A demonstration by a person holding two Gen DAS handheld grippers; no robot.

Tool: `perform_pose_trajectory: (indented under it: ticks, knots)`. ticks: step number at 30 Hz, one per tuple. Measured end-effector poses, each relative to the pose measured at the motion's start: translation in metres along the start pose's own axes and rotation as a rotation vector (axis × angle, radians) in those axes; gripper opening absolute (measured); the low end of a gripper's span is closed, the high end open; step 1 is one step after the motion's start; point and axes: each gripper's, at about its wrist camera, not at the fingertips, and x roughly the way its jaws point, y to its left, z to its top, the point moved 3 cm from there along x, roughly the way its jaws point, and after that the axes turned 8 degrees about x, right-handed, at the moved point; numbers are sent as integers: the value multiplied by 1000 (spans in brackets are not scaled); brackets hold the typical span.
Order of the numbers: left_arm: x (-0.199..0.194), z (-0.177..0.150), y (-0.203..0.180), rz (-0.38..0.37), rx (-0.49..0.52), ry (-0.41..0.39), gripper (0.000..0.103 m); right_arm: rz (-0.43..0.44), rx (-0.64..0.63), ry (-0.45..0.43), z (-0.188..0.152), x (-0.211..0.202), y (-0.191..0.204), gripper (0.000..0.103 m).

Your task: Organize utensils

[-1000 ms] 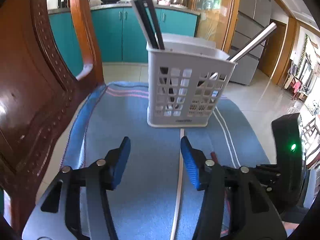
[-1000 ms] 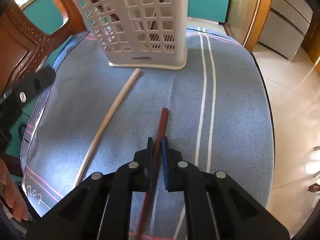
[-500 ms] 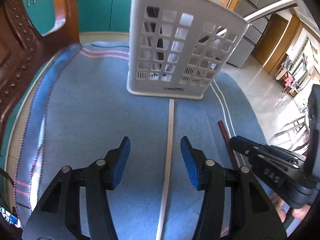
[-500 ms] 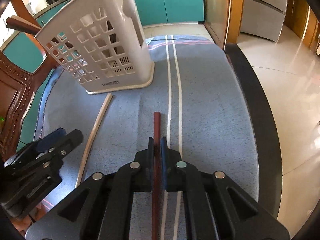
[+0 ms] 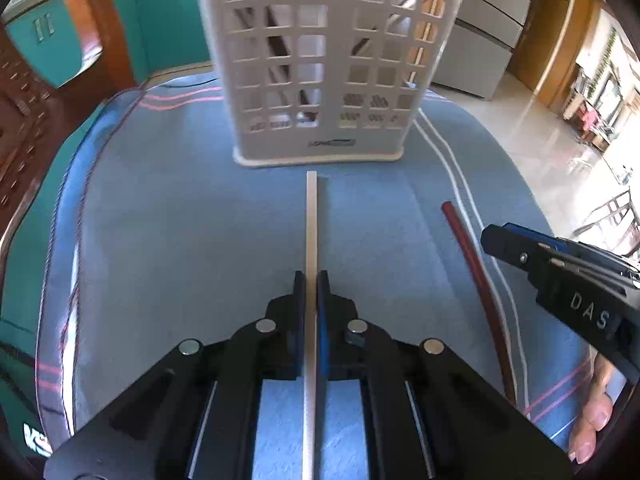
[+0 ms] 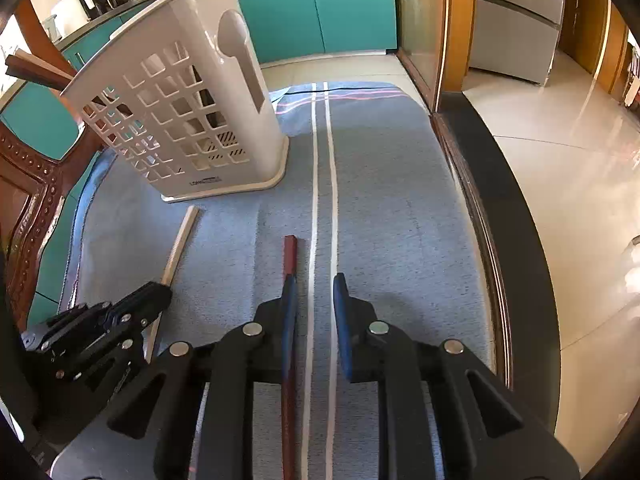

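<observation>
- Left claw (image 5: 312,280) clamps the pale chopstick (image 5: 311,216), centre frame.
- Right claw (image 6: 314,284) parted; red chopstick (image 6: 289,254) lies loose.
- Next: lift into basket (image 5: 320,60).

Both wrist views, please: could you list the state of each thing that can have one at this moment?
Left gripper: shut on the pale chopstick.
Pale chopstick: flat on the cloth, tip just short of the basket.
Right gripper: open.
Red chopstick: lying on the cloth, against the right gripper's left finger, not clamped.
White utensil basket: upright, already holding utensils.
Blue cloth: spread flat.
</observation>
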Motion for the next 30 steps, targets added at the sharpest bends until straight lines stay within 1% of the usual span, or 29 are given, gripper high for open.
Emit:
perform_pose_trajectory:
  ticks: [3, 5, 7, 8, 9, 11, 13, 15, 16, 17, 18, 20, 22, 23, 26, 30]
  knots:
    - [-9, -11, 8, 27, -44, 8, 7, 5, -8, -2, -1, 1, 5, 19]
    - [-17, -15, 12, 46, -61, -2, 7, 10, -19, -5, -1, 0, 9, 20]
    - [-22, -19, 15, 65, -64, -14, 7, 13, -38, -6, -3, 1, 14, 25]
    - [-21, -20, 16, 69, -66, -11, 7, 11, -54, -4, -5, 3, 17, 28]
    - [-20, -21, 16, 70, -69, -6, 7, 3, -67, 0, -7, 5, 20, 29]
    - [-16, -23, 17, 69, -73, 8, 7, -16, -90, 13, -10, 11, 25, 29]
    - [-15, -22, 16, 74, -71, 4, 7, -29, -105, 24, -14, 17, 28, 29]
    - [-16, -21, 15, 71, -76, 4, 7, -36, -116, 16, -15, 17, 31, 26]
    - [-15, -20, 16, 70, -76, 5, 7, -29, -109, 20, -15, 17, 31, 17]
    - [-15, -20, 16, 70, -76, 5, 8, -27, -107, 23, -15, 18, 31, 10]
    - [-16, -20, 16, 68, -77, 3, 10, -26, -107, 25, -16, 18, 32, 8]
    - [-16, -19, 19, 67, -76, 0, 14, 7, -96, 40, -17, 17, 33, 7]
    - [-16, -19, 22, 73, -75, -5, 30, 32, -91, 46, -17, 16, 34, 7]
    - [-16, -17, 23, 76, -73, -8, 33, 33, -91, 41, -17, 14, 34, 7]
    - [-13, -12, 23, 76, -61, -4, 33, 20, -89, 33, -16, 14, 33, 8]
    - [-7, -6, 19, 98, -46, -6, 34, -1, -97, 25, -17, 12, 31, 12]
